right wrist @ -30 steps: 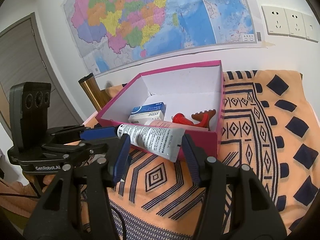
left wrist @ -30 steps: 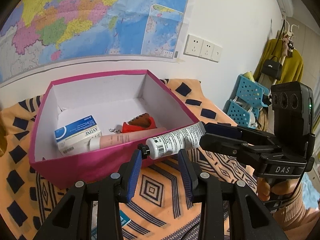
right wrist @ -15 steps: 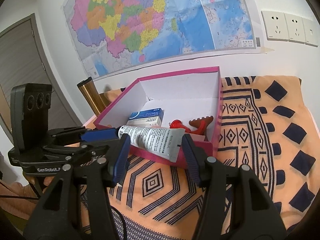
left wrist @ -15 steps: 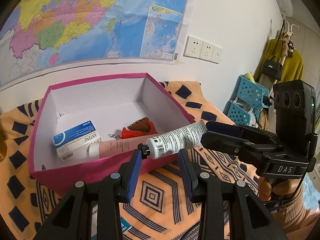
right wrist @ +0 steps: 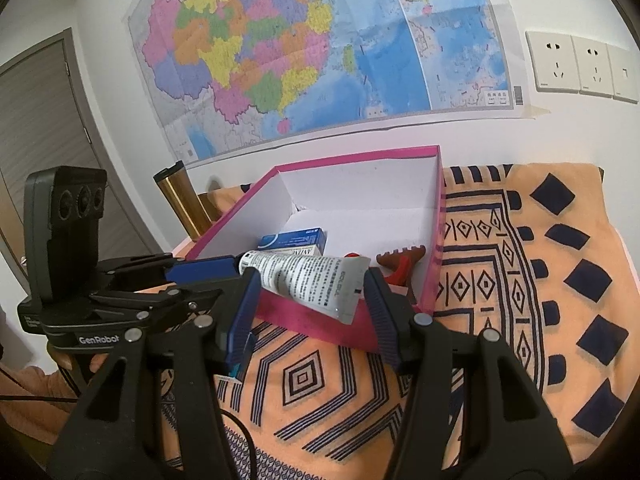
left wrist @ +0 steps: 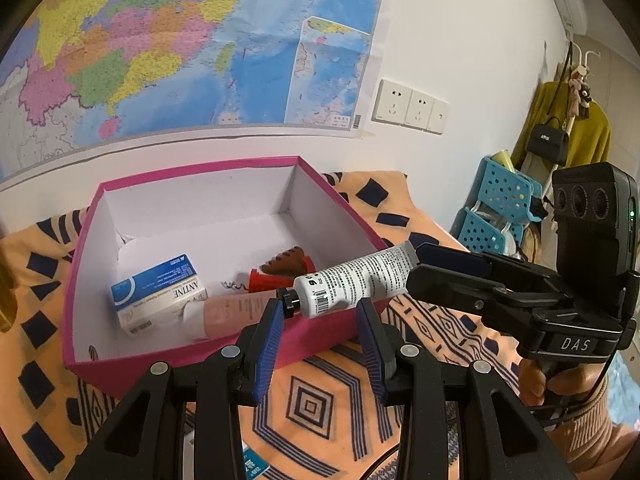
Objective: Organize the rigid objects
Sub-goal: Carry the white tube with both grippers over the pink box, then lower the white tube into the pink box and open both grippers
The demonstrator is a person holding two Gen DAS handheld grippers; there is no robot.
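Observation:
A white tube (left wrist: pixel 352 280) with a black cap hangs level over the near wall of the pink box (left wrist: pixel 192 169). My left gripper (left wrist: pixel 319 308) is shut on its cap end, the cap against the left pad. My right gripper (left wrist: pixel 416 264) reaches in from the right. In the right wrist view the right gripper (right wrist: pixel 311 280) is shut on the tube's (right wrist: pixel 304 276) flat crimped end, and the left gripper (right wrist: pixel 236 266) meets the cap. Inside the pink box (right wrist: pixel 360 156) lie a blue-white carton (left wrist: pixel 156 292), a pink tube (left wrist: pixel 228 312) and a red-brown corkscrew (left wrist: pixel 280 272).
An orange patterned cloth (right wrist: pixel 520 280) covers the surface under the box. A gold flask (right wrist: pixel 180 200) stands left of the box by the wall. Blue perforated baskets (left wrist: pixel 500 208) and a coat rack stand at the right. A small blue-white packet (left wrist: pixel 256 468) lies under my left gripper.
The box sits slightly lower in both views, so both grippers have lifted or tilted a little. The tube has stayed between both pairs of pads.

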